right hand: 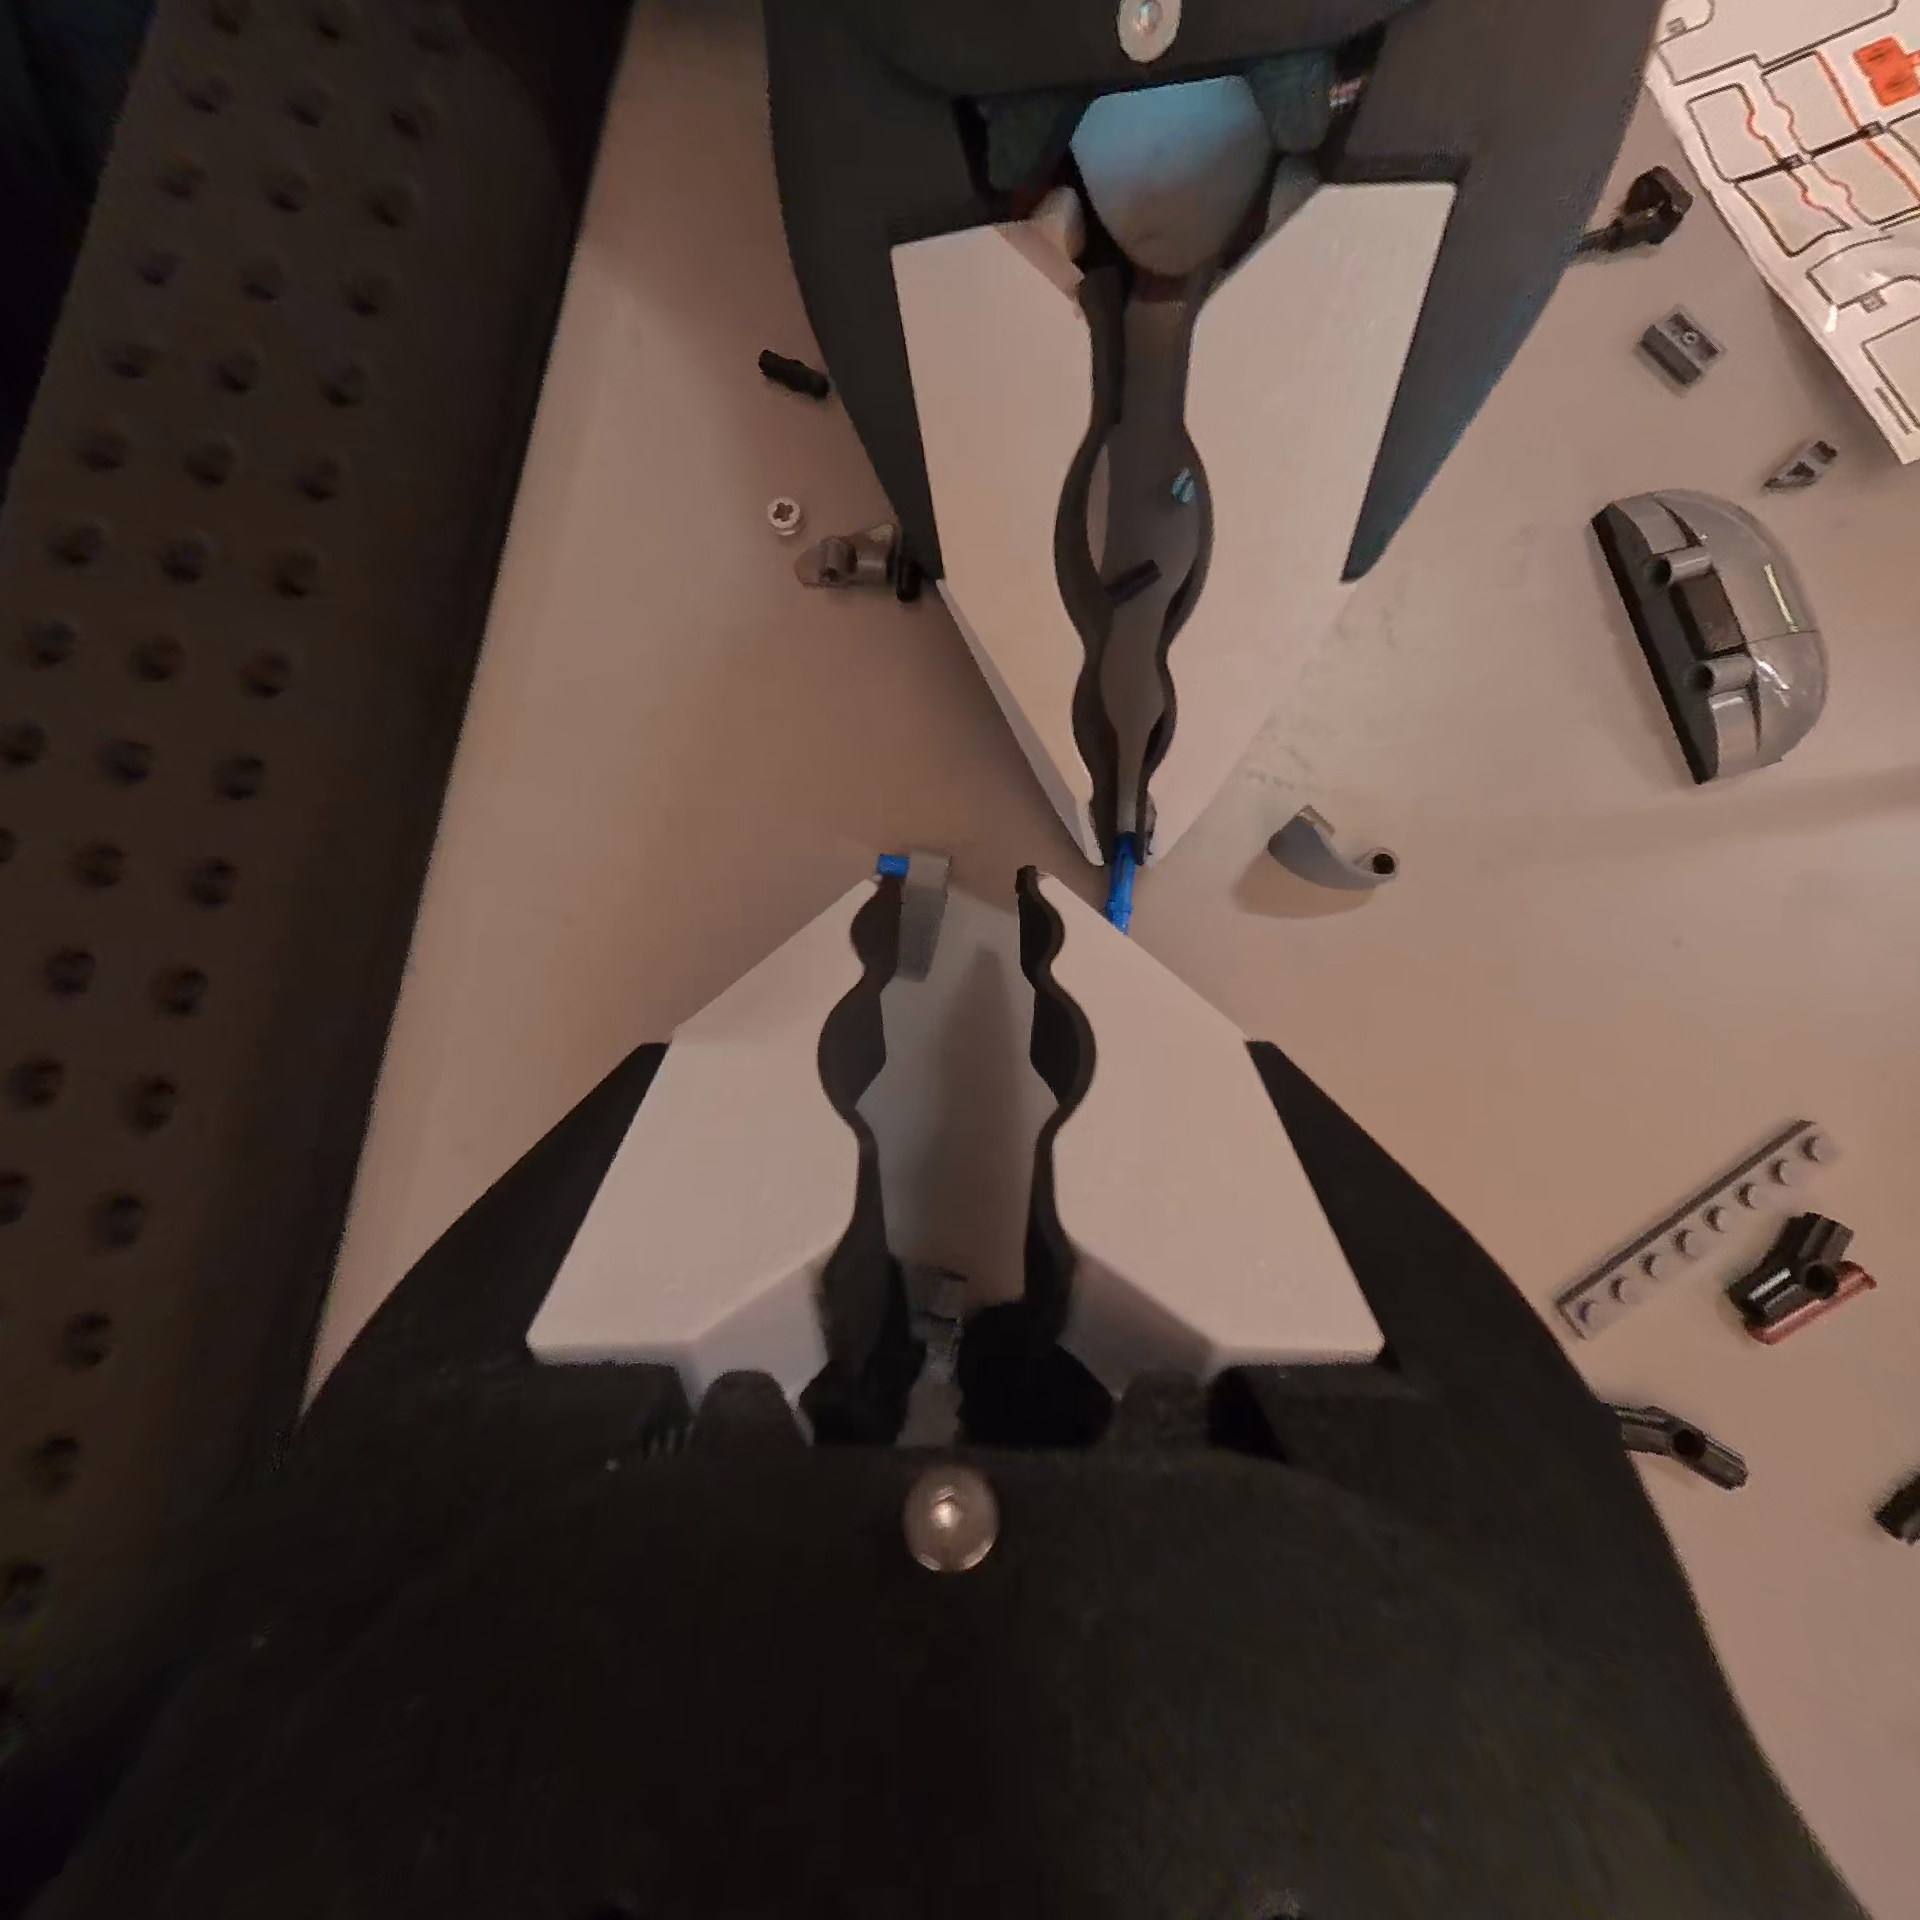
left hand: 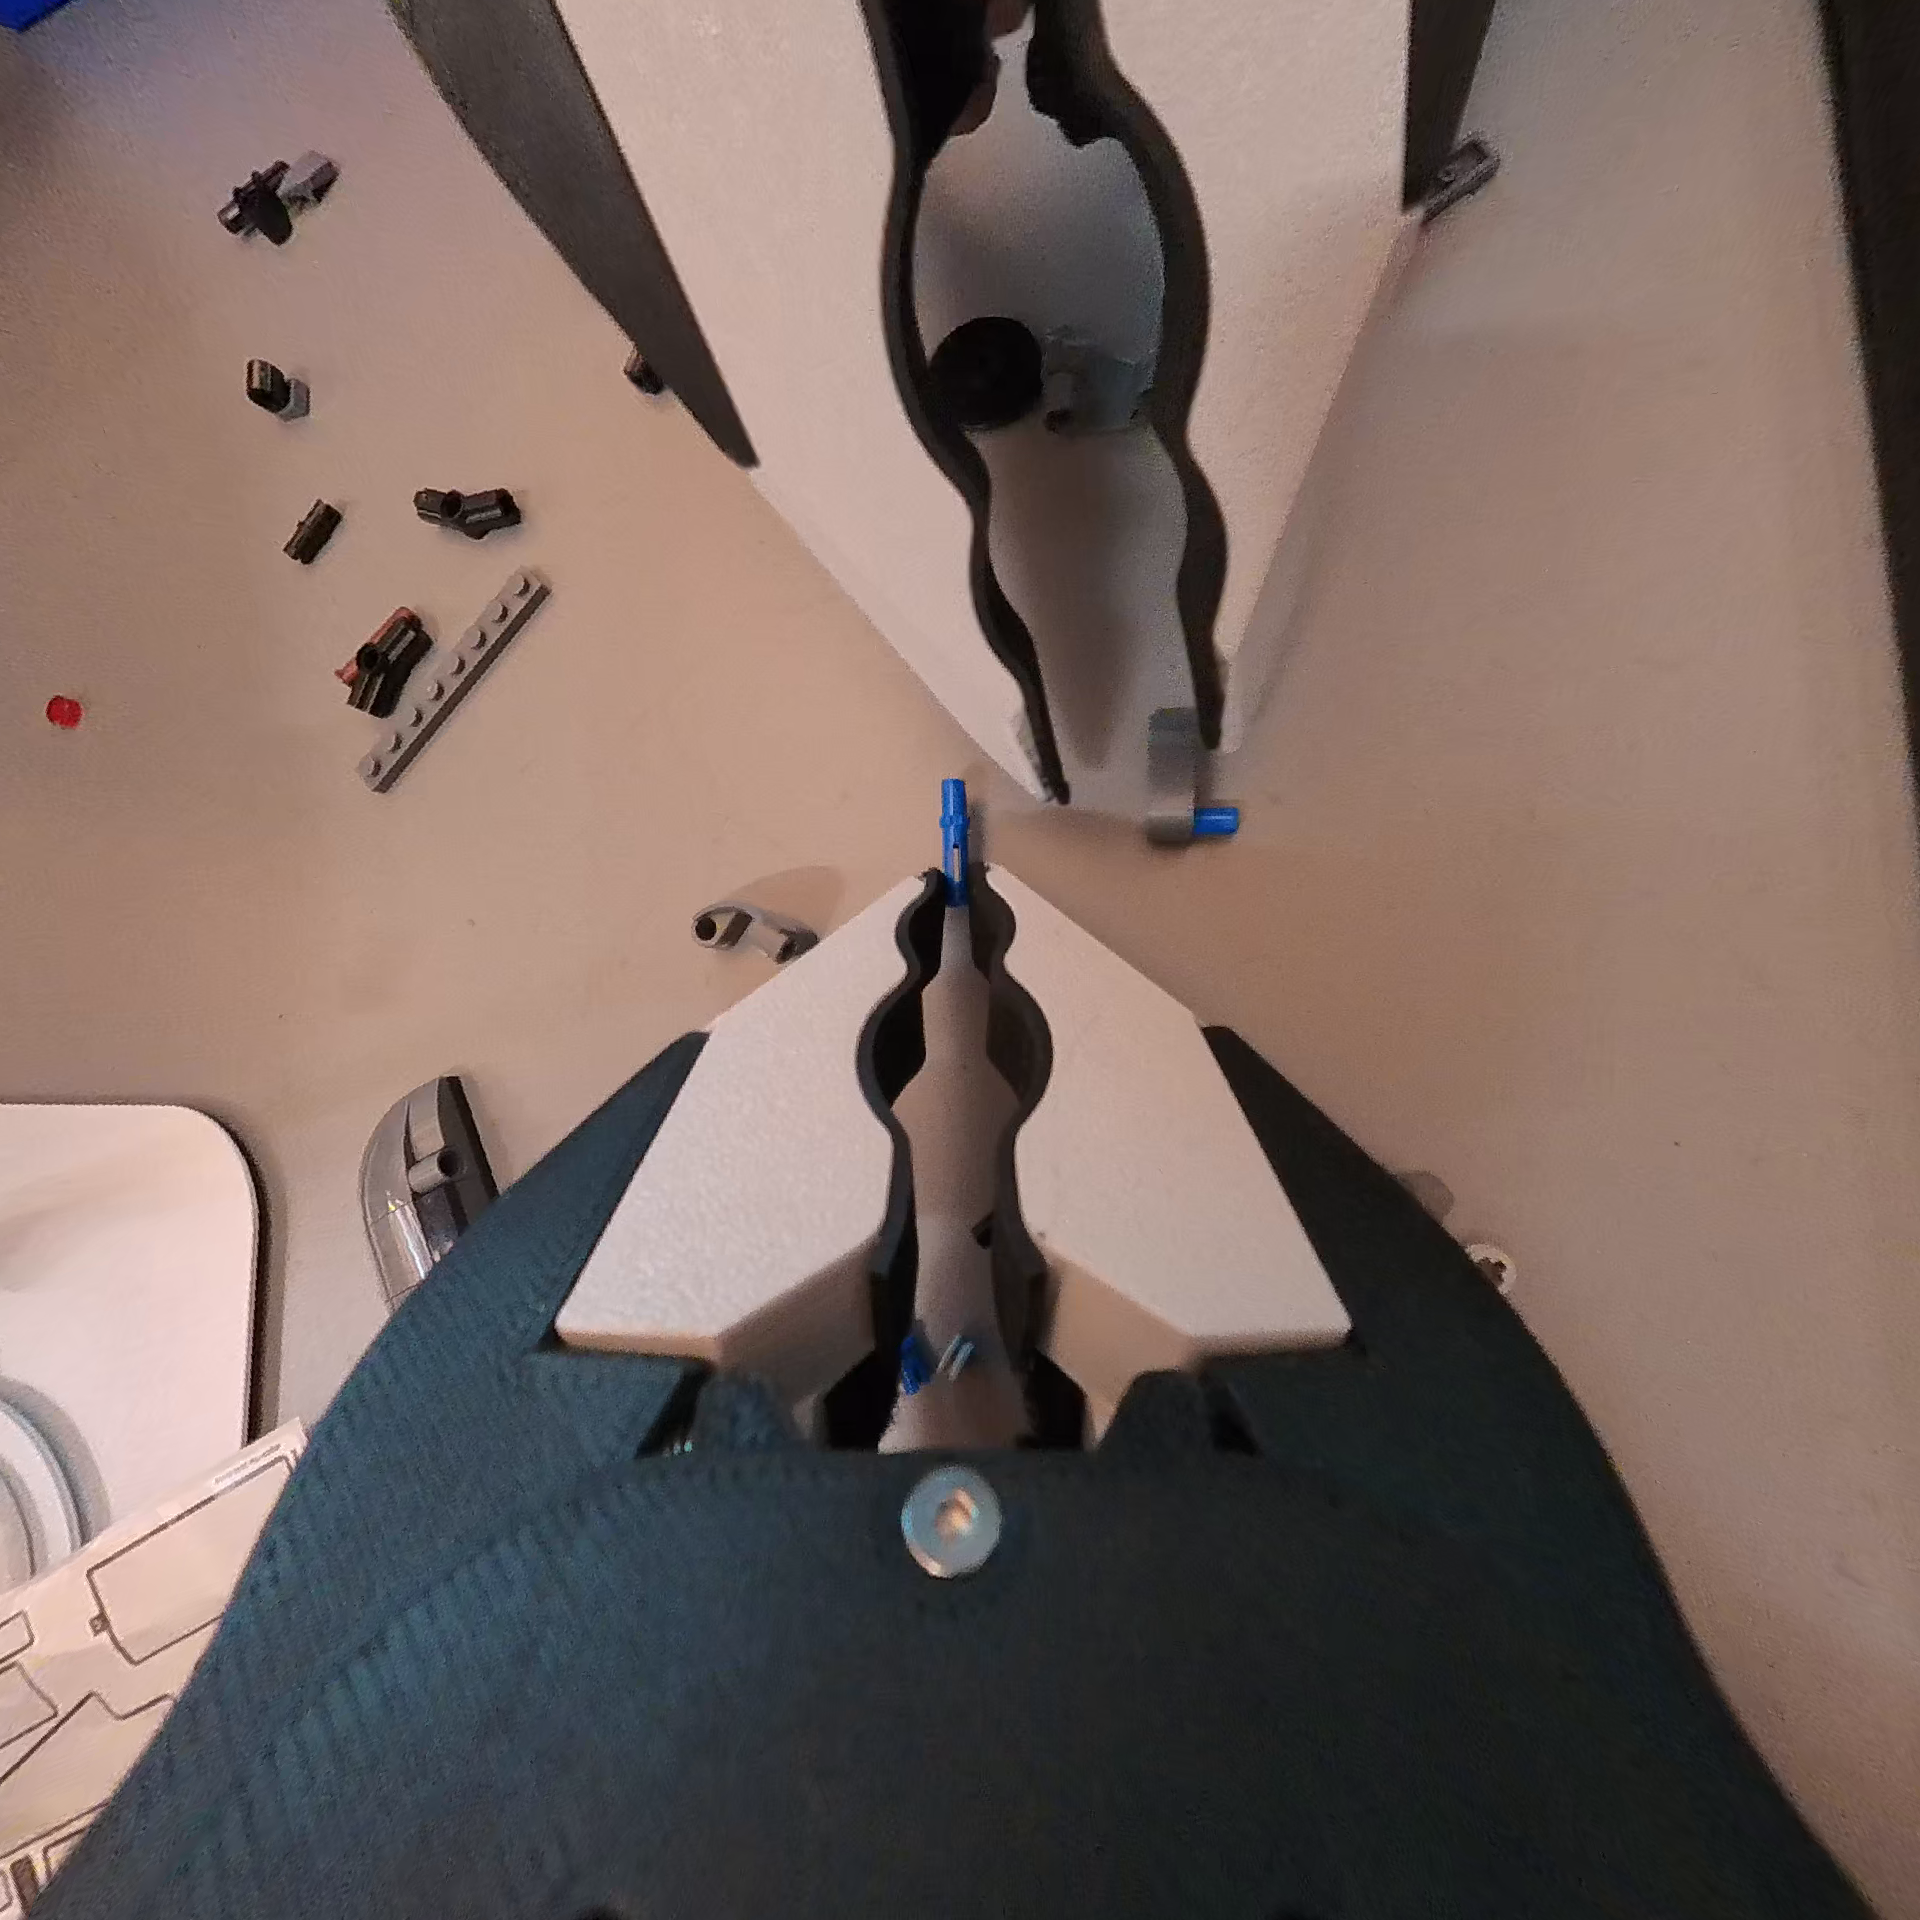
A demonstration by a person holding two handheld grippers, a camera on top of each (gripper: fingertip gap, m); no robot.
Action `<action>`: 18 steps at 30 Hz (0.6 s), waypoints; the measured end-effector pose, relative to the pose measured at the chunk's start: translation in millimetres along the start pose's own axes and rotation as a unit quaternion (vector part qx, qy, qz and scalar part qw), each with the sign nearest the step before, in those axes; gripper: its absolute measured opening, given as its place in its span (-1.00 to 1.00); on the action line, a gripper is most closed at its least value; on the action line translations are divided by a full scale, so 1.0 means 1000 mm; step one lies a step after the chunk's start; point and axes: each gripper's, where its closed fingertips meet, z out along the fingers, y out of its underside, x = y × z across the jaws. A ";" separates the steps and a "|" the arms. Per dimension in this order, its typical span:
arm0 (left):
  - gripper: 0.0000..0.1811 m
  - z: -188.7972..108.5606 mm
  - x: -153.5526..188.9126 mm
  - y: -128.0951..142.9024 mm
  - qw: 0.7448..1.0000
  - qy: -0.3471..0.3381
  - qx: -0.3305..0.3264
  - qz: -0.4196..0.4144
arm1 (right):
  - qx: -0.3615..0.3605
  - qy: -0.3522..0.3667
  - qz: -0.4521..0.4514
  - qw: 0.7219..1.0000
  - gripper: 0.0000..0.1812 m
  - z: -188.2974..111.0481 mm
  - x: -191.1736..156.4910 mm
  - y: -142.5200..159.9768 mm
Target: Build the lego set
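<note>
My left gripper [left hand: 956,883] is shut on a small blue pin [left hand: 954,831] that sticks out past its tips; both also show in the right wrist view, gripper [right hand: 1127,842] and pin [right hand: 1120,883]. My right gripper [right hand: 948,881] faces it tip to tip, its jaws apart. A small grey lego piece [right hand: 925,914] with a blue pin in it sits between them against the left finger; a gap separates it from the other finger. The left wrist view shows this gripper [left hand: 1132,769] and the grey piece [left hand: 1174,779] too.
Loose parts lie on the beige table: a long grey plate [left hand: 457,681], a black-and-red connector [left hand: 382,655], a curved grey assembly [right hand: 1704,634], a small grey curved piece [right hand: 1330,852], a red stud [left hand: 64,712]. A sticker sheet [right hand: 1808,177] and dark studded mat [right hand: 208,623] border it. Left and right tips are no more than a few centimetres apart. Between my left fingertips and the long grey plate [left hand: 457,681] there is roughly 12 cm. Look for it in the right wrist view [right hand: 1685,1226] too.
</note>
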 end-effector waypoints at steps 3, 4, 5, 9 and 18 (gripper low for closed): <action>-0.98 0.000 0.000 -0.001 1.000 -0.001 0.000 0.001 | -0.018 -0.004 0.001 1.000 -0.75 0.004 -0.002 0.005; -0.98 0.000 0.000 -0.001 1.000 -0.002 0.000 0.001 | -0.023 -0.004 0.001 1.000 -0.76 0.006 -0.002 0.006; -0.98 -0.001 0.000 -0.001 1.000 -0.003 0.000 0.001 | -0.030 -0.003 0.002 1.000 -0.78 0.007 -0.002 0.009; -0.98 -0.002 -0.001 0.000 1.000 -0.004 0.000 -0.001 | -0.050 0.004 0.012 0.999 -0.93 0.008 0.003 0.018; -0.98 -0.009 -0.007 -0.001 1.000 -0.019 0.002 -0.004 | -0.051 0.026 0.061 0.997 -0.93 0.003 0.018 0.023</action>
